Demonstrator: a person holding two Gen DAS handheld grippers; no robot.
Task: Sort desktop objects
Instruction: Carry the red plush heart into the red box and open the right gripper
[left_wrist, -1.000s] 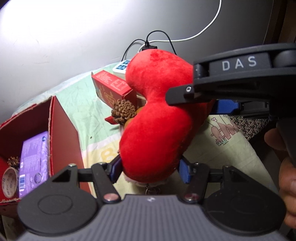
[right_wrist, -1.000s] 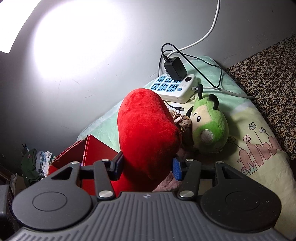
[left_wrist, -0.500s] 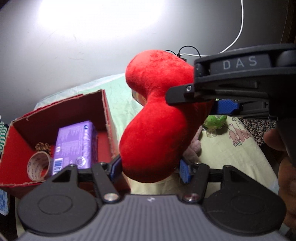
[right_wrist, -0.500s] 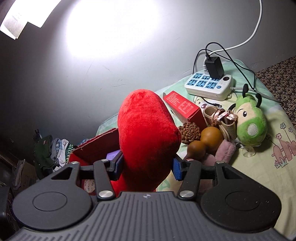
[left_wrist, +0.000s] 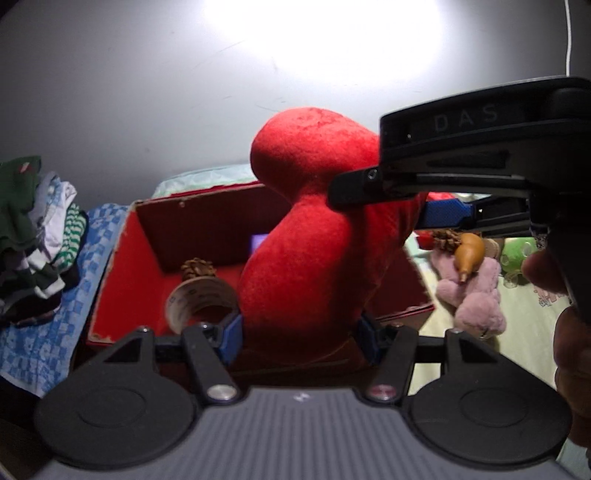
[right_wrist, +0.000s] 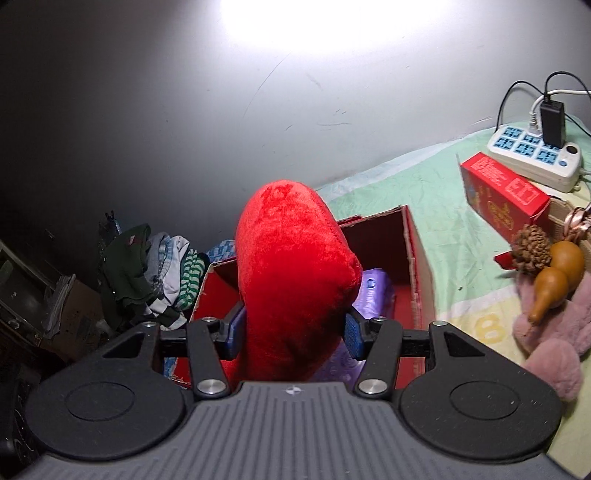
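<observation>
A red plush heart cushion hangs over an open red cardboard box. My left gripper is shut on its lower lobe, blue pads pressed into the plush. My right gripper is shut on its other side, and its fingers show at the right in the left wrist view. Inside the box lie a tape roll, a pine cone and a purple packet. The cushion hides much of the box floor.
On the green sheet to the right lie a pink plush, a brown gourd, another pine cone, a red carton, a green plush and a power strip. Folded clothes are heaped left of the box.
Both grippers have carried the red cushion leftward, from above the toys and red carton to above the open red box. The grip on it has not changed.
</observation>
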